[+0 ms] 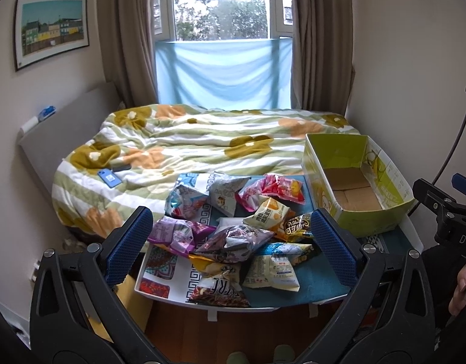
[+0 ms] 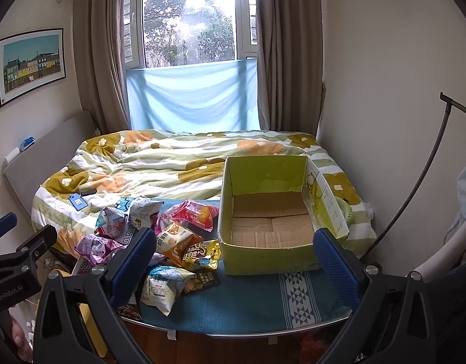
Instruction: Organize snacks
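Bedroom setting: low table point(image 2: 251, 300) with a blue patterned cloth stands at the foot of a bed point(image 1: 202, 148) covered by a green-striped floral quilt. Behind the bed, a window point(image 1: 220, 3) with brown curtains and a pale blue sheet point(image 1: 223, 72) hung across its lower part; a framed picture point(image 1: 50, 30) is on the left wall. A blue phone point(image 1: 110, 179) lies on the quilt near the bed's left side. Snack packets point(image 1: 233, 230) are heaped loose on the table's left half, reaching its front edge. A green cardboard box point(image 2: 272, 209) sits at the table's right rear corner, open-topped, only bare cardboard floor visible inside; snacks lie just beside its left wall, none in it. Left gripper point(image 1: 233, 245) is spread wide above the pile, grasping nothing. Right gripper point(image 2: 236, 261) is likewise released, its fingers framing the box's front wall.
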Demonstrator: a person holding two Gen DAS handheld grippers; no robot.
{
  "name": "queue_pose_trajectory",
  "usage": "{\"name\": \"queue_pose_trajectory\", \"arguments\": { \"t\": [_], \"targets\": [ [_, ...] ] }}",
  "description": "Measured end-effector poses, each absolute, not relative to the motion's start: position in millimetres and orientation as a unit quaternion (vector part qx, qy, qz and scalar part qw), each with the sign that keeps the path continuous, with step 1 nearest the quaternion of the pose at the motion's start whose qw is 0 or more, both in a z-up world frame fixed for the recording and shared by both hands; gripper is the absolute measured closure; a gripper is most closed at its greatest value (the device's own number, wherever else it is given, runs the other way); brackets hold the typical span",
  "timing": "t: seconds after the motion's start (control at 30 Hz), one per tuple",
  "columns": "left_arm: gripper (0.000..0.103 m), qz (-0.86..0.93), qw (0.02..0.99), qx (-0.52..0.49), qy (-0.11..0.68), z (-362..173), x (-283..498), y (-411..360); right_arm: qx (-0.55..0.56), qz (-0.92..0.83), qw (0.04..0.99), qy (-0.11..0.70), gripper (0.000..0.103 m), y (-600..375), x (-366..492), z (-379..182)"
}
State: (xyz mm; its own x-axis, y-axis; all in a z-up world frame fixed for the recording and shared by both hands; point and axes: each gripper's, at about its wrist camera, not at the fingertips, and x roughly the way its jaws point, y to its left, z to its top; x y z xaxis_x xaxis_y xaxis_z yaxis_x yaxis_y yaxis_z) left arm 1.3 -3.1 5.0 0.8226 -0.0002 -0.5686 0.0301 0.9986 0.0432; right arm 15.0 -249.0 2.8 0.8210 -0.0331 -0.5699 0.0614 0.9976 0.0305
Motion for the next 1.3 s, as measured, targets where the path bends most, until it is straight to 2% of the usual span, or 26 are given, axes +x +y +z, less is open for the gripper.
{"name": "queue_pose_trajectory", "arguments": {
  "t": [1.3],
  "targets": [
    [0.001,-0.005,0.954,0.018,0.299,6.0,-2.3,-3.1,0.023,-0.020,0.956,0.293,0.000,-247.2,15.7,5.6]
  ]
}}
